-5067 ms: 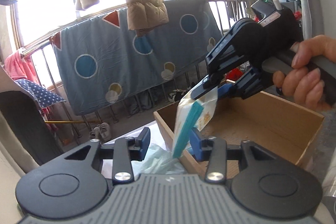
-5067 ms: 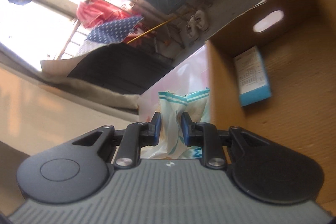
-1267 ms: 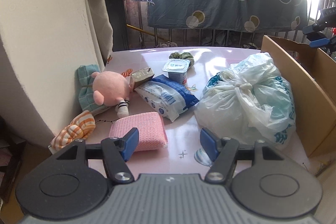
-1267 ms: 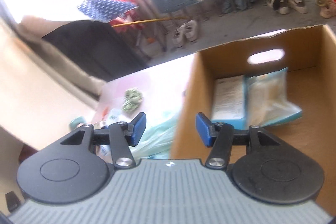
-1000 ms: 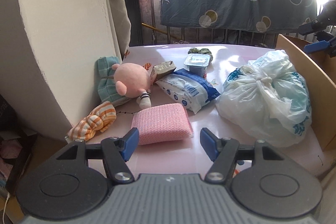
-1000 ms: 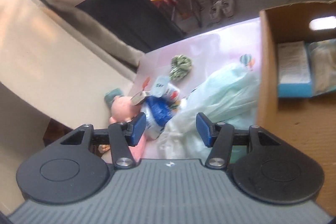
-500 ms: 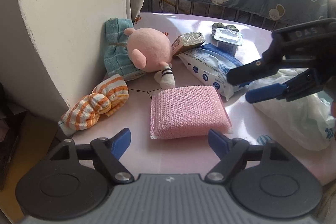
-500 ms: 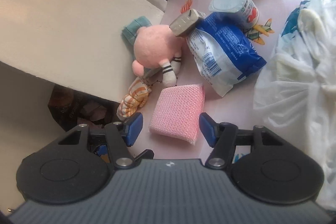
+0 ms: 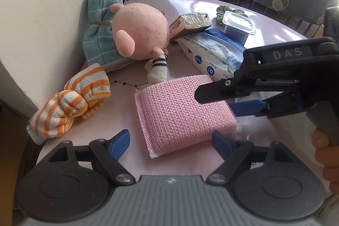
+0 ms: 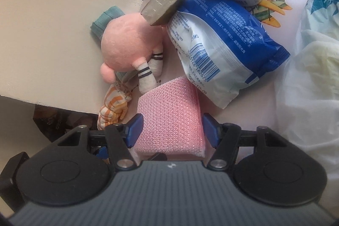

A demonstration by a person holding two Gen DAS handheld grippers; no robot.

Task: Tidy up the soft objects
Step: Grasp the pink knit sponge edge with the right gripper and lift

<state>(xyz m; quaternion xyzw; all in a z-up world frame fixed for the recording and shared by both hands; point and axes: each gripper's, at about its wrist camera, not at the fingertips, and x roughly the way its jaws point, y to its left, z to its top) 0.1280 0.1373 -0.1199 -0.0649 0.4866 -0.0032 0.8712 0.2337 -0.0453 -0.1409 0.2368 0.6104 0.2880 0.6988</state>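
Pink knitted mesh covers the rectangular sponge pad (image 9: pixel 180 111) that both tools now frame, lying flat on the glossy pale pink tabletop (image 9: pixel 211 3). Half a second ago the right gripper (image 10: pixel 172 129) hung farther back over the pad; now its blue fingers (image 10: pixel 135 126) straddle the pad's near end, one just beside each long edge, spread about the pad's width and not visibly pressing it. In the left wrist view that tool reaches in from the right, one black jaw above the pad's right edge and a blue pad lower beside it. The left gripper (image 9: pixel 170 140) has also come nearer and lower, and its jaws are opening, standing wider than a second ago. The pad's near corner lies between its fingertips (image 9: pixel 120 139), clear of both.

Beyond the left tool's tips lie the round pink plush doll with striped legs (image 9: pixel 139 33) and the folded teal checked cloth (image 9: pixel 99 35); to their left is the orange-and-white striped cloth bundle (image 9: pixel 70 103). Ahead of the right tool, the blue-and-white plastic pouch (image 10: pixel 222 43) sits just beyond the pad.

The pad looks to be the next soft item chosen. My guess is that the right tool will pinch it first, since it is already aligned.
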